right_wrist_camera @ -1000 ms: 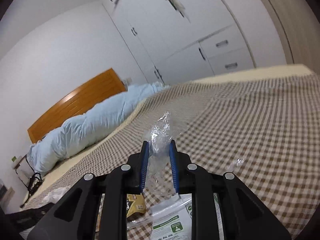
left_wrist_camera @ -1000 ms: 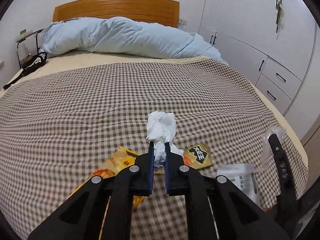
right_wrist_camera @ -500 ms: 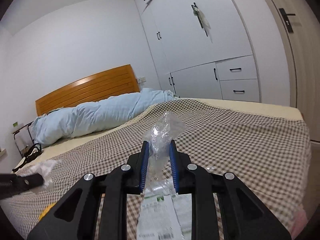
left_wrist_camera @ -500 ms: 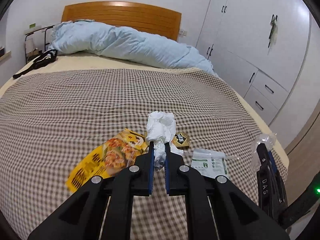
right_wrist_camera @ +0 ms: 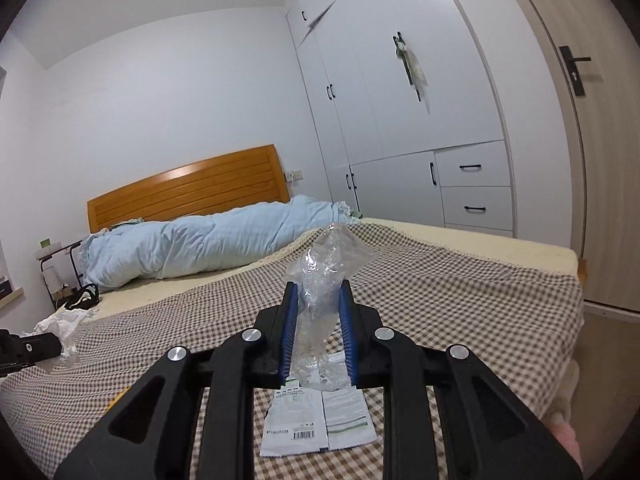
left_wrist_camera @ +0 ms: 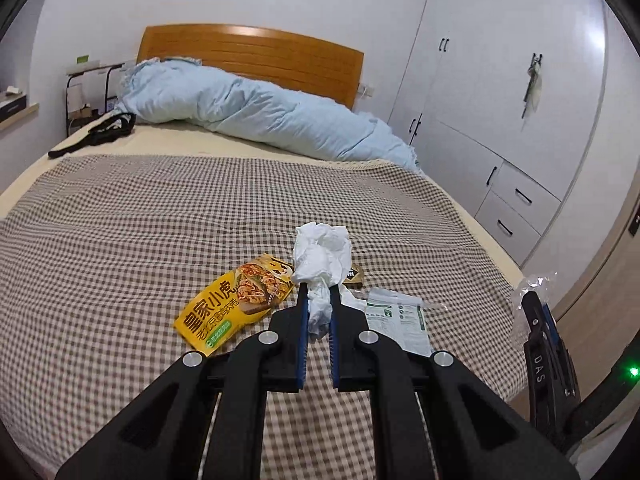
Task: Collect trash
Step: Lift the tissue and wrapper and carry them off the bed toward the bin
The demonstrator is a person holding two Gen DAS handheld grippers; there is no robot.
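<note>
Trash is sitting in both grippers above the checked blanket (left_wrist_camera: 120,240). The left gripper (left_wrist_camera: 319,308) is pinching a crumpled tissue (left_wrist_camera: 322,256), its jaws nearly together, and the wad is bulging out past the tips. The right gripper (right_wrist_camera: 318,304) is clamping a clear wrapper (right_wrist_camera: 326,264) with a narrow gap, and the film is rising beyond the tips. Below and left of the left fingers (left_wrist_camera: 302,320) a yellow packet (left_wrist_camera: 236,300) is lying flat; a white sachet (left_wrist_camera: 396,316) is lying just right of them, with a small dark packet (left_wrist_camera: 356,274) ahead, half hidden behind the tissue.
</note>
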